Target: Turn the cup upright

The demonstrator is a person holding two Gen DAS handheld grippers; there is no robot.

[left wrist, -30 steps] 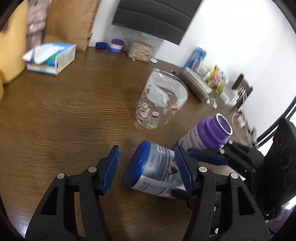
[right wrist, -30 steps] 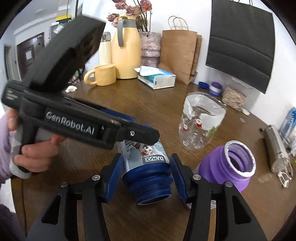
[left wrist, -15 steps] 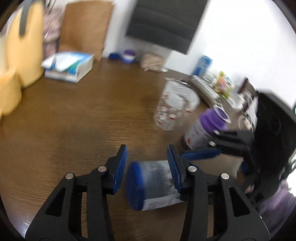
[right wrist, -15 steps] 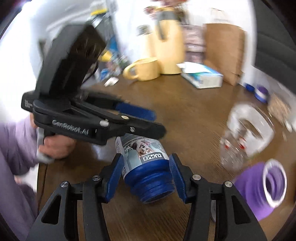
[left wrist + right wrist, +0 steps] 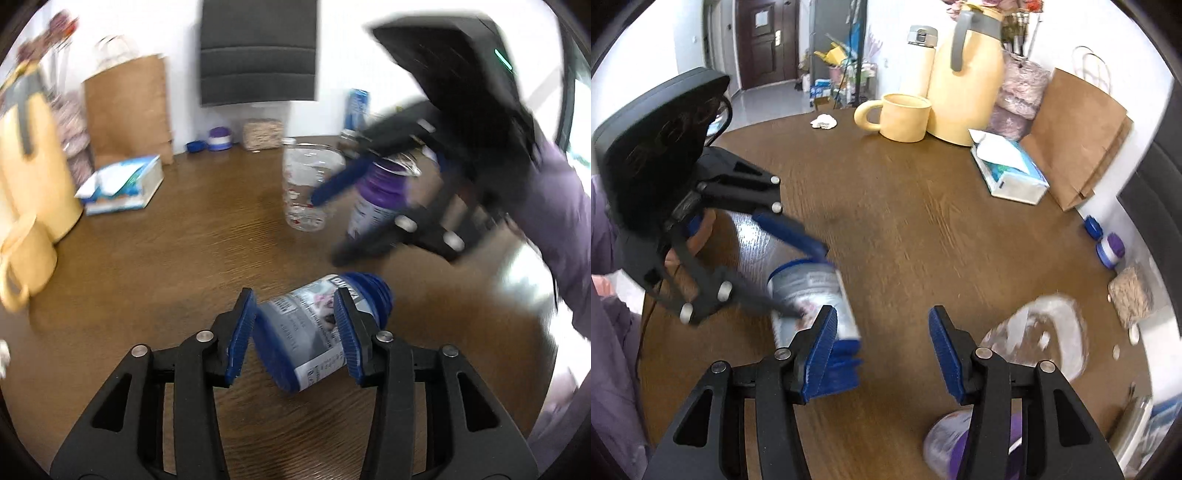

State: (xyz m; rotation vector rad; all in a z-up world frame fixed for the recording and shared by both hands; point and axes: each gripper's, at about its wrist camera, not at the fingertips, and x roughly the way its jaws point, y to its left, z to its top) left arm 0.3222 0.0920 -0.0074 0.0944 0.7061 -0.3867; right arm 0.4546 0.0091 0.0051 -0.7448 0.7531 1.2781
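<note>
- I see the bench point(image 5: 155, 266) carrying the blue cup point(image 5: 317, 332) on its side, tilted; long axis crosswise, threaded mouth toward my right
- My left gripper point(image 5: 295, 332) is nearer, clamped across the cup's body
- My right gripper point(image 5: 881, 347), a second ago straddling the cup's mouth, now gapes wide and empty; cup just left of it

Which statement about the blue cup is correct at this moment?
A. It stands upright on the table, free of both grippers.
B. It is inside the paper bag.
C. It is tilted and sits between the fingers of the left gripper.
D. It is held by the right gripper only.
C: the blue cup leans between the left gripper's pads, while the right gripper is open with nothing between its fingers.
</note>
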